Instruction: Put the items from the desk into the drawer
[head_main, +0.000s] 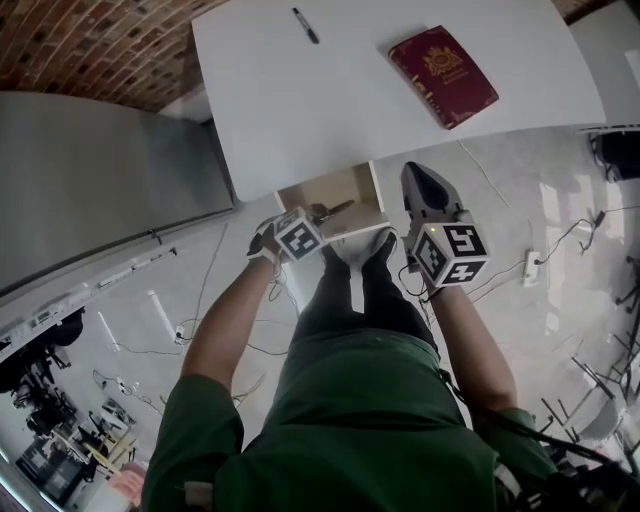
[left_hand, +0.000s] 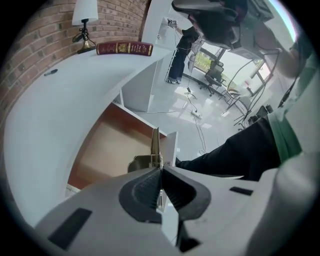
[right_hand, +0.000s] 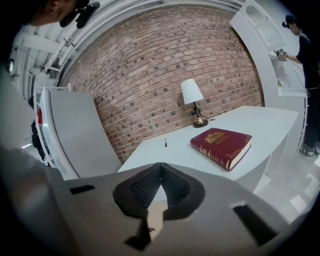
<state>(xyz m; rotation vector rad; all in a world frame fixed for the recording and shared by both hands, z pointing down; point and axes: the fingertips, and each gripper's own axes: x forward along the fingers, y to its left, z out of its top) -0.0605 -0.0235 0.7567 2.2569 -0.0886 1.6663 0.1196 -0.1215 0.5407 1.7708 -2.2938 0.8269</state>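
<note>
Left gripper (left_hand: 160, 172) clenched on thin brass item (left_hand: 155, 142), pointing steeply down over open drawer (left_hand: 112, 150) at tabletop (head_main: 330, 90) near edge. Right gripper (right_hand: 160, 169) closed, empty, right of drawer.
Step, likely: placing item in drawer.
Next: clear drawer walls, release.
Book (head_main: 442, 75) on tabletop far right, pen (head_main: 305, 25) farther back; neither in drawer yet.

- Our left gripper (left_hand: 160, 172) points steeply down. Its jaws are pinched shut on a thin metal piece (left_hand: 155, 145).
- Our right gripper (right_hand: 159, 169) points ahead and a little down. Its jaws are pressed together, empty.
- Our left arm (head_main: 225, 330) and right arm (head_main: 472, 345) both reach forward.
</note>
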